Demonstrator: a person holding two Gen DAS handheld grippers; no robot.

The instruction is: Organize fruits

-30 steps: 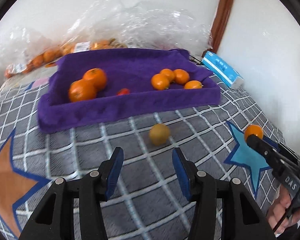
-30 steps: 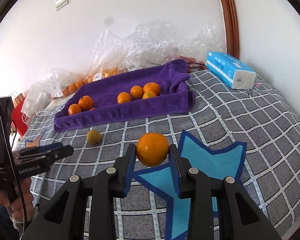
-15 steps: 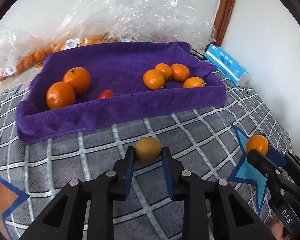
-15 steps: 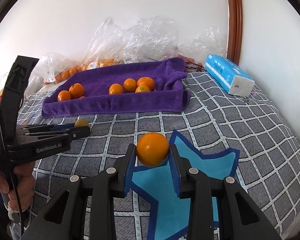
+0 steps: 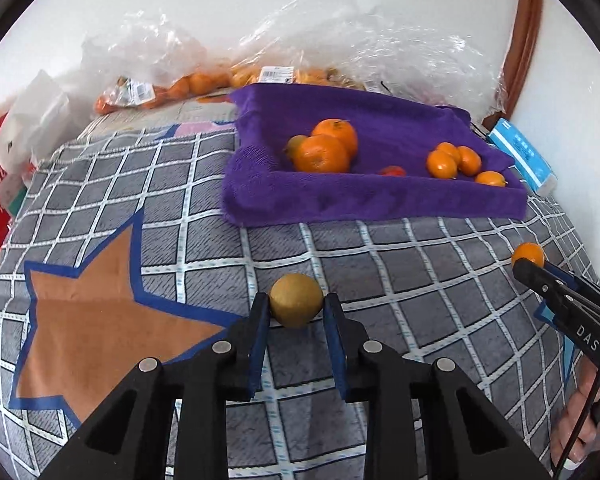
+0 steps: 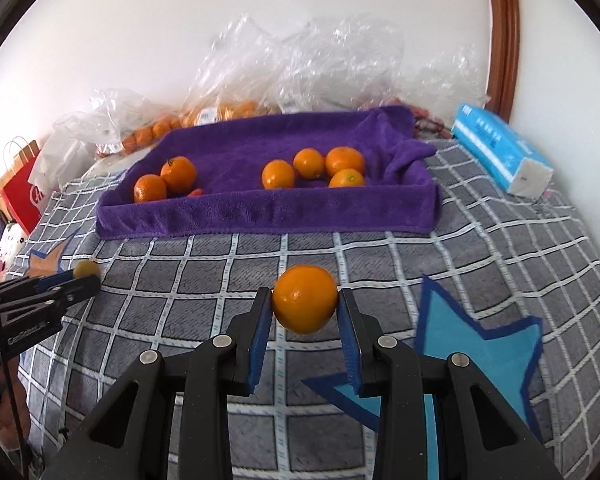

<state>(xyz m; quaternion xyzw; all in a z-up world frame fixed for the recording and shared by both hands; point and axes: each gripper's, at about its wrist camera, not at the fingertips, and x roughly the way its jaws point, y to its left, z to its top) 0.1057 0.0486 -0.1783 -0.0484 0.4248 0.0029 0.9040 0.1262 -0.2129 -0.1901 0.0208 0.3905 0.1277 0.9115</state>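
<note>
short of the purple tray (image 6: 260,212) rim, left gripper (image 5: 296,312) jaws clamping yellowish fruit (image 5: 296,305), right gripper (image 6: 305,311) jaws clamping orange (image 6: 305,303)

Bright, even daylight filling both views; white wall (image 6: 260,40) glowing close to overexposed. Shadows staying soft and faint, small dark patch sitting under orange (image 6: 304,299) on checked bedspread (image 6: 500,248). Clear plastic bags (image 5: 380,40) throwing white glints. Fisheye bending grid lines toward edges, black vignette ringing corners. Slight blur softening tissue pack (image 6: 500,152) at far right and left-side items; centre staying sharp.
</note>
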